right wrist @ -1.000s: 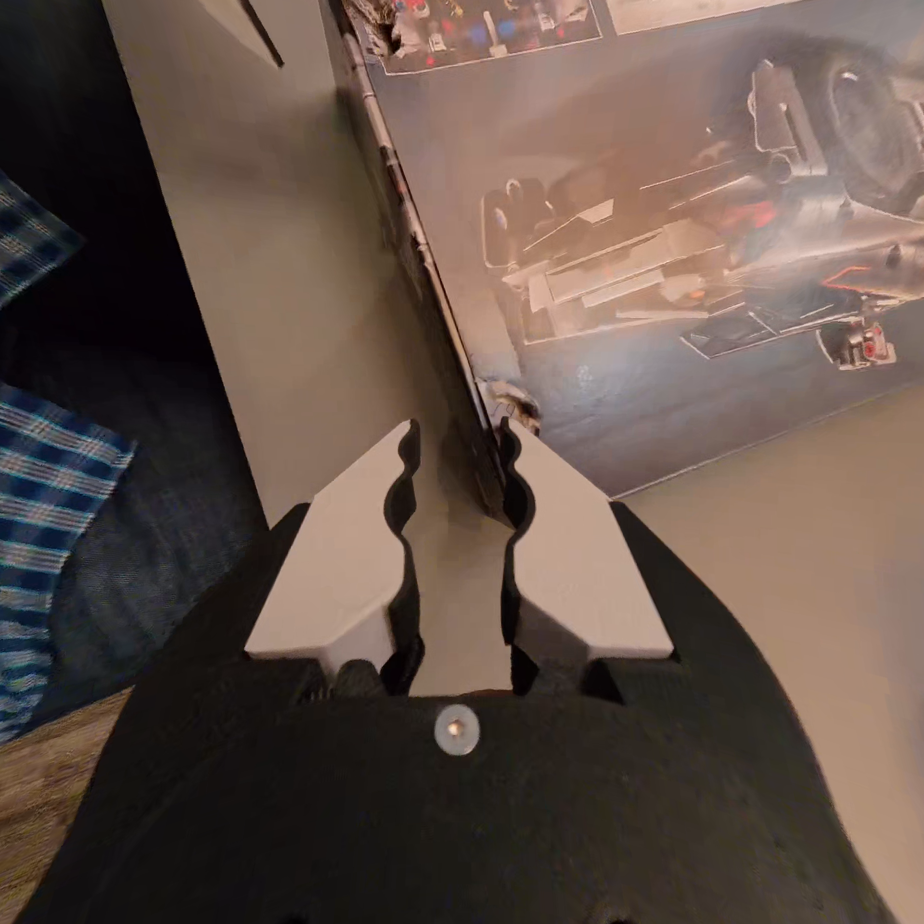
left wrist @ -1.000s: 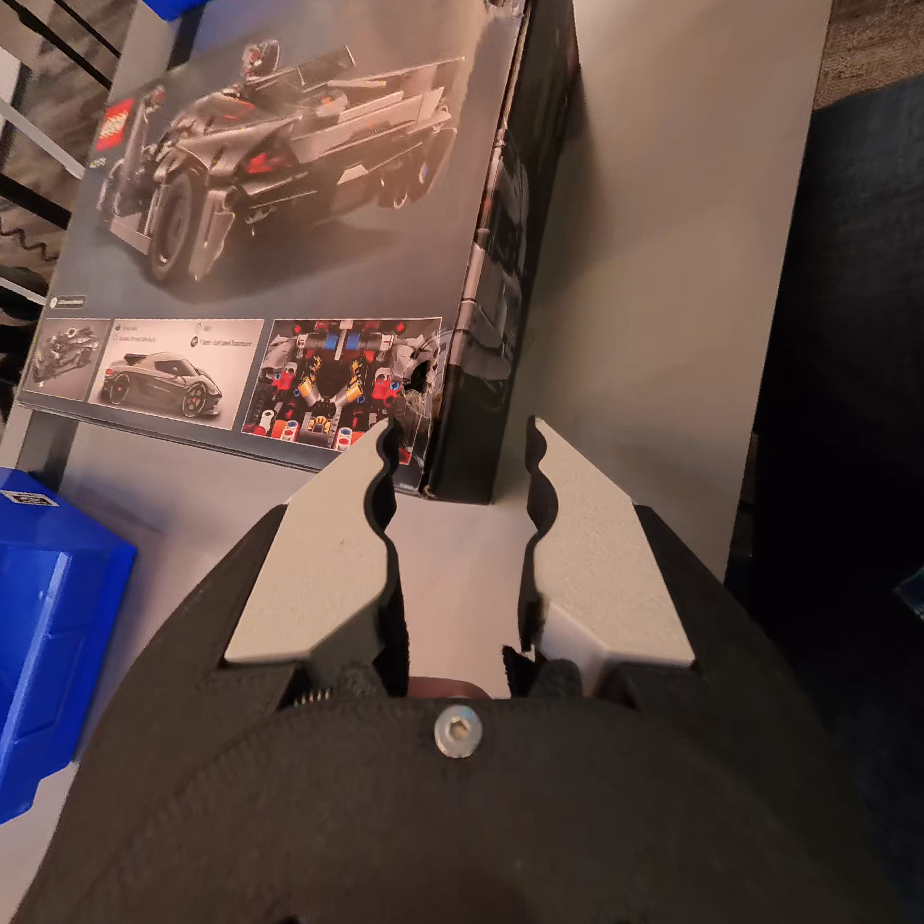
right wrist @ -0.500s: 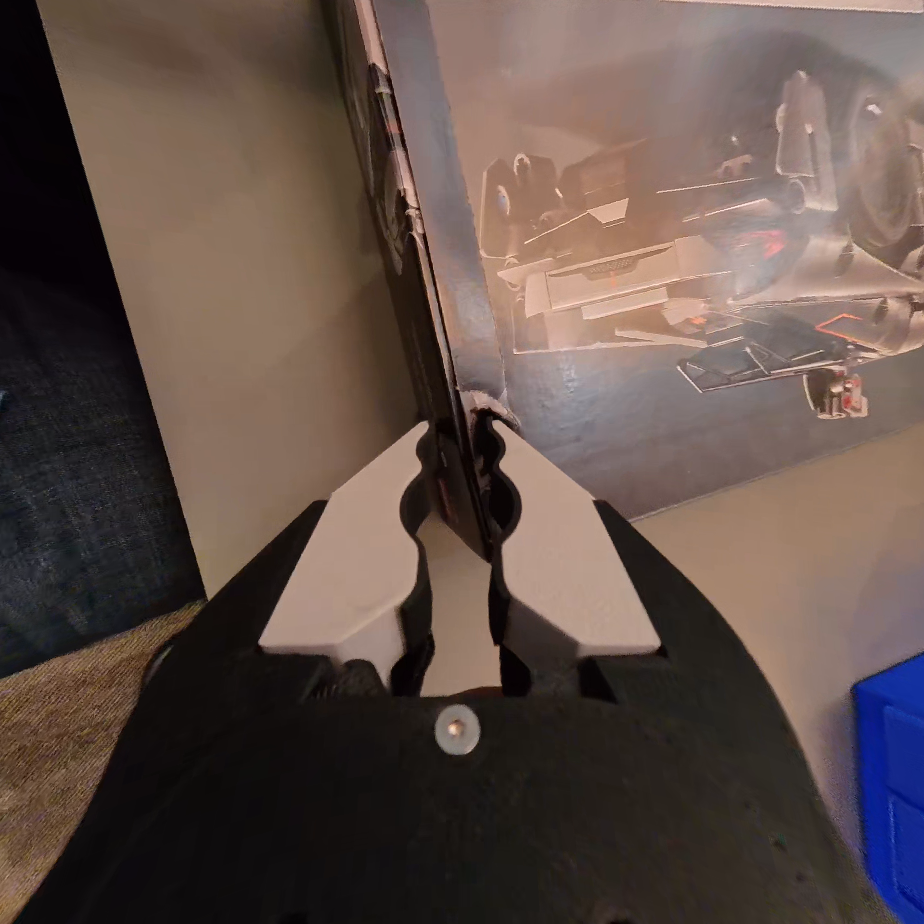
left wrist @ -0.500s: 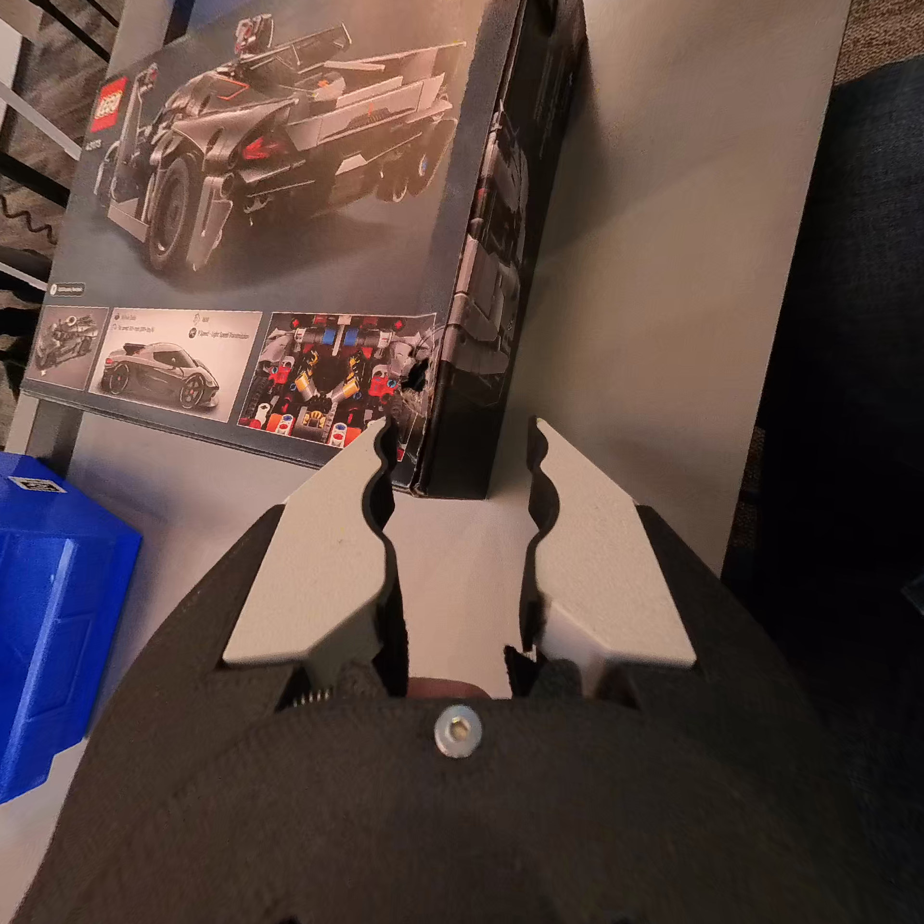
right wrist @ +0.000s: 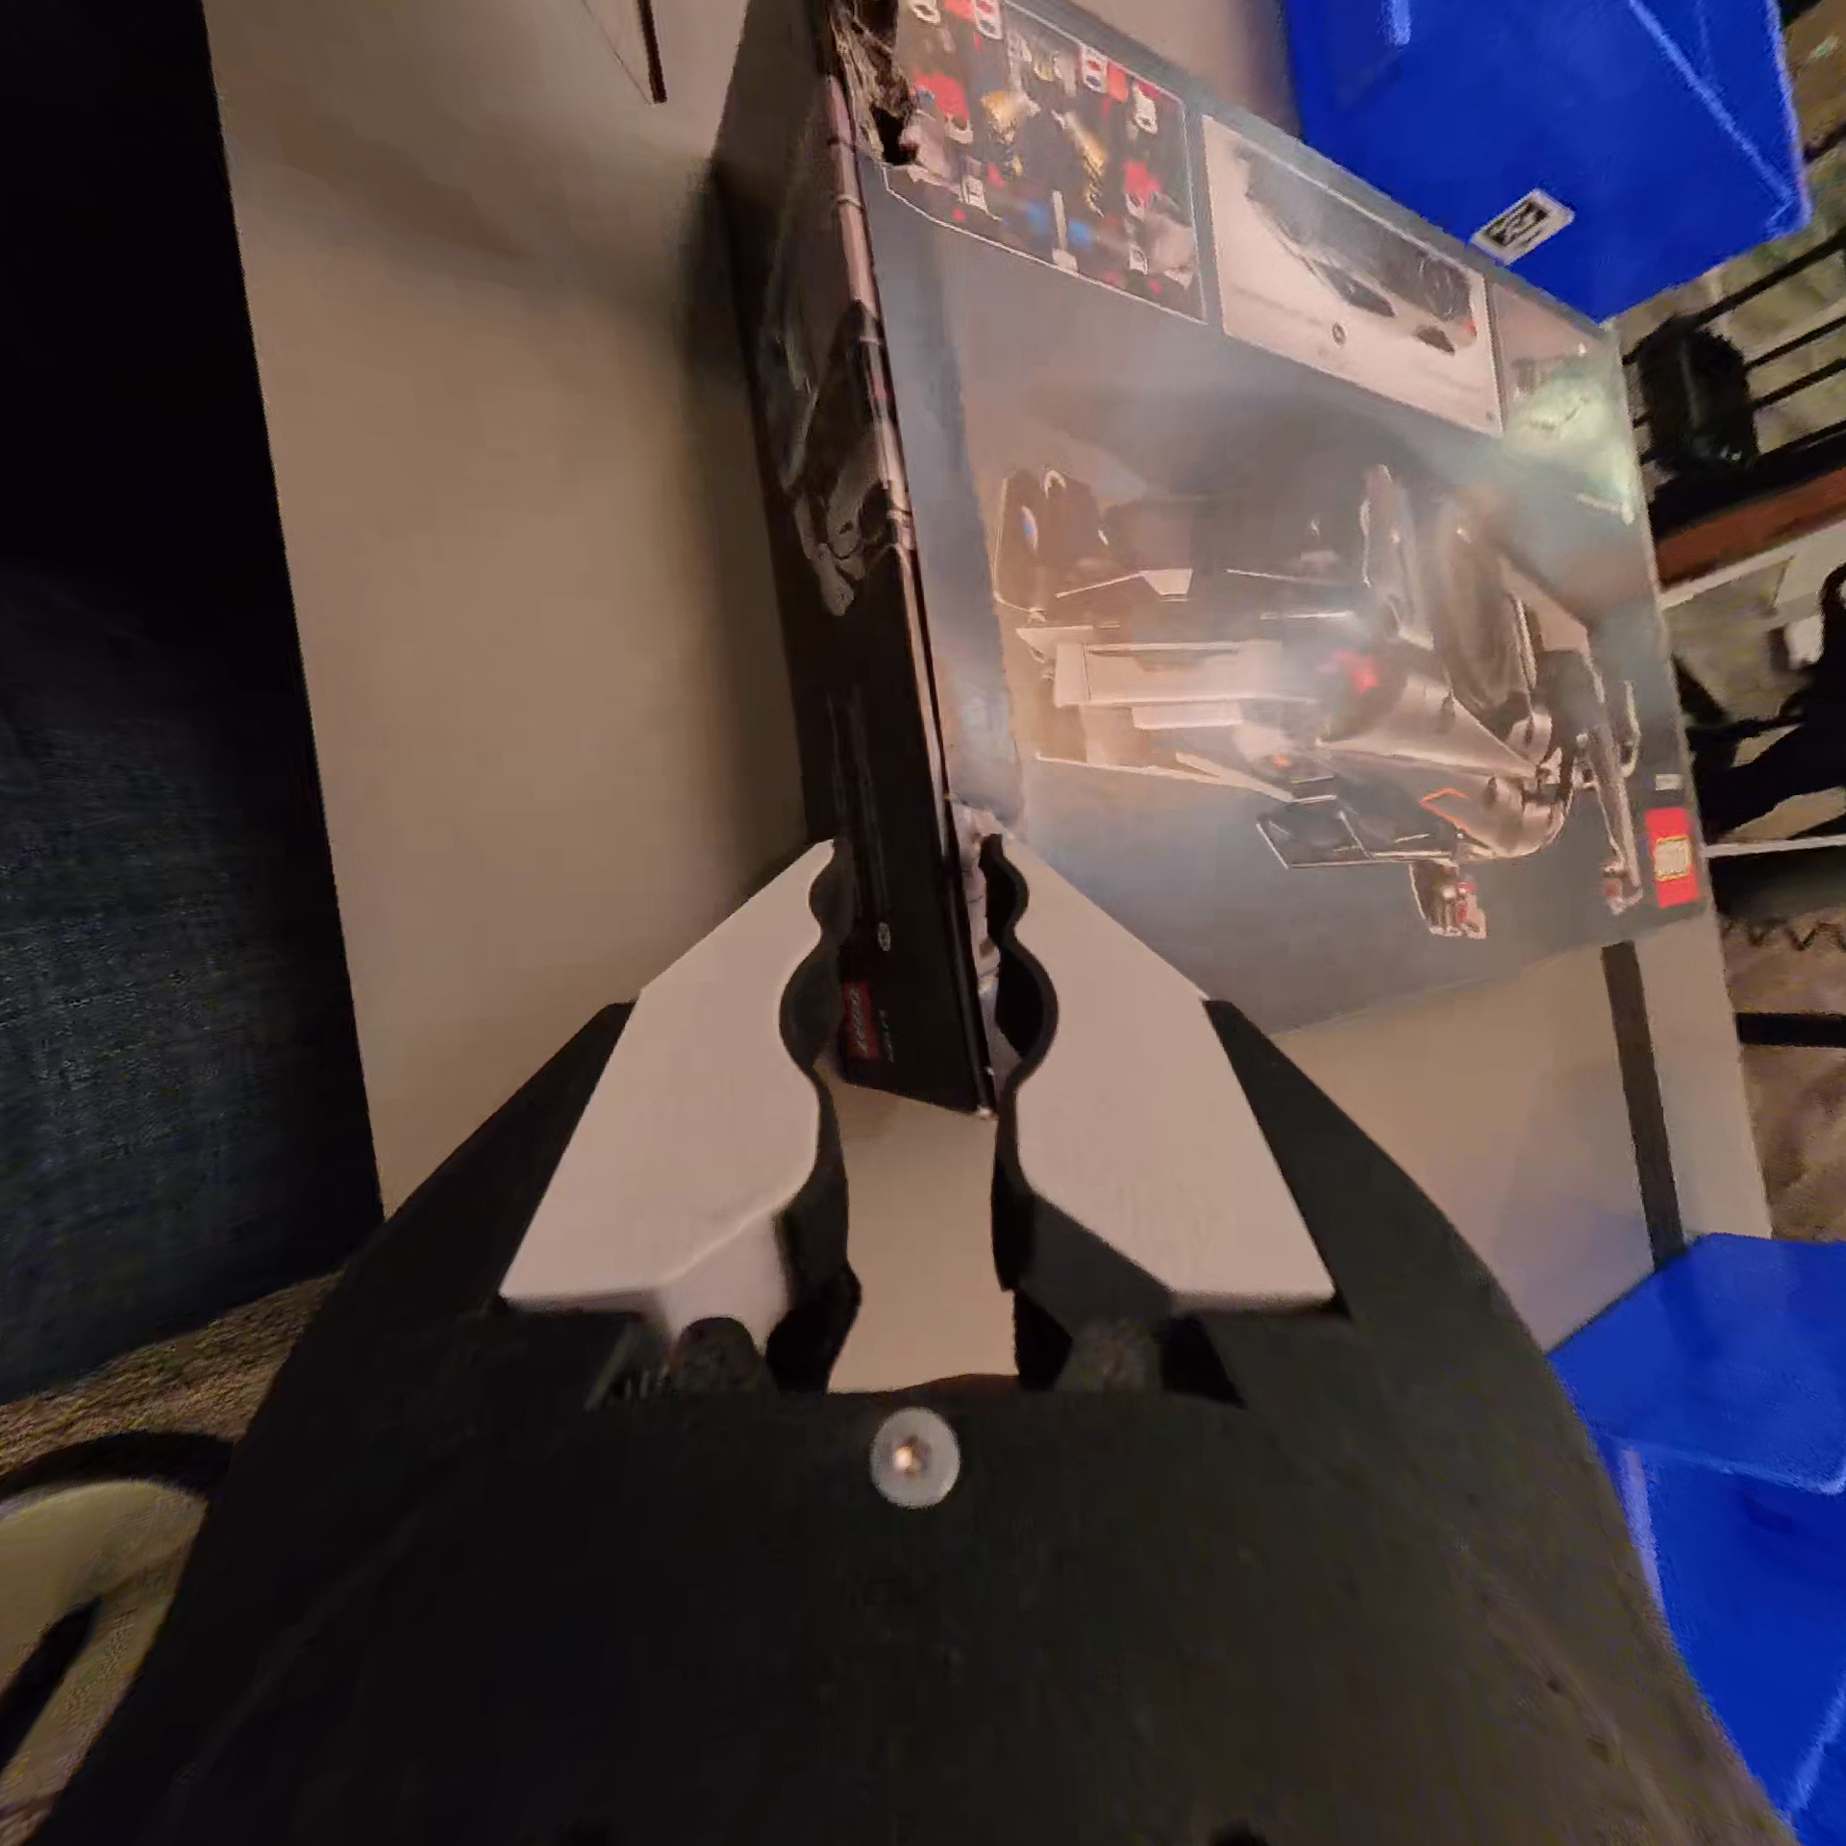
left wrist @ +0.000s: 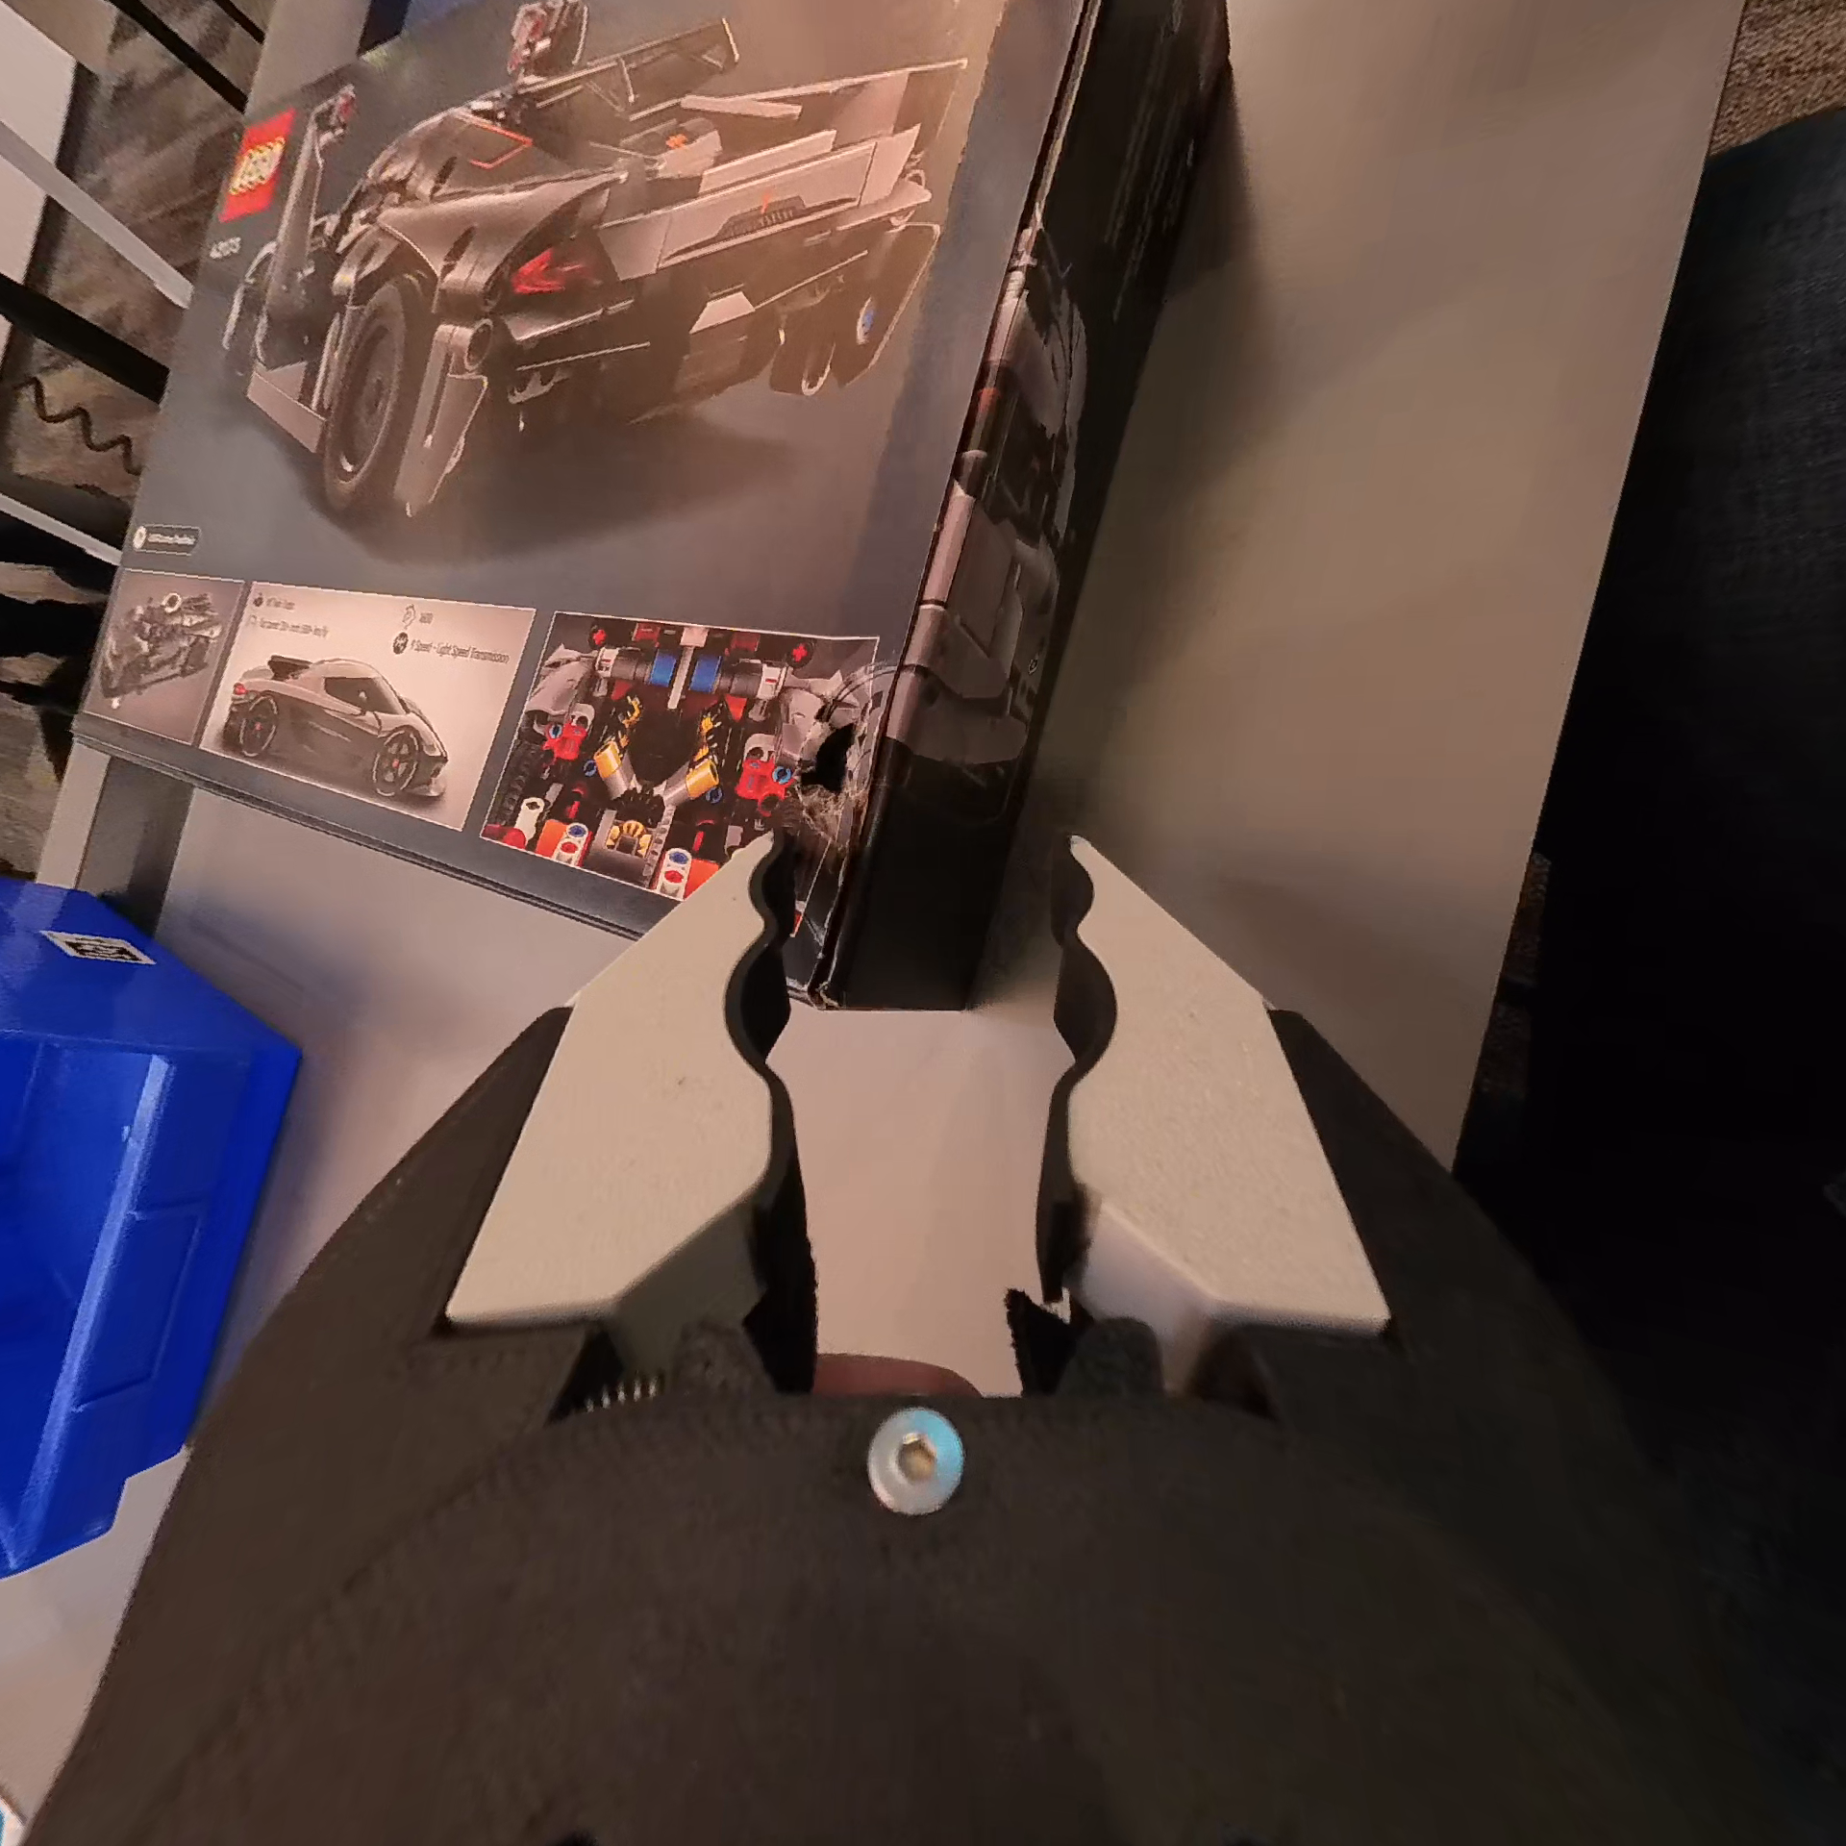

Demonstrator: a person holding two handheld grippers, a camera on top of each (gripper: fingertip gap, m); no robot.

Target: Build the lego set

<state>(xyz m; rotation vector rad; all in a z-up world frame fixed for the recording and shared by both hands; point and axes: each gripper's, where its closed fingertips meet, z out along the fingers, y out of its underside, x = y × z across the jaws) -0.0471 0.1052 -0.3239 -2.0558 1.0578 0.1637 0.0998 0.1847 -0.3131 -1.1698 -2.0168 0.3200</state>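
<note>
Right hand-held gripper [right wrist: 907, 859] around box [right wrist: 1299, 619] corner.

Bare table [left wrist: 1349, 599] right of box [left wrist: 599, 420]; blue bin [left wrist: 90, 1229] crowds left.

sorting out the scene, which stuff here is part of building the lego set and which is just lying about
Part of the job:
lego box, its corner between the right gripper fingers
left gripper, open at the box's other corner

Lying about:
blue bins
white table
</note>
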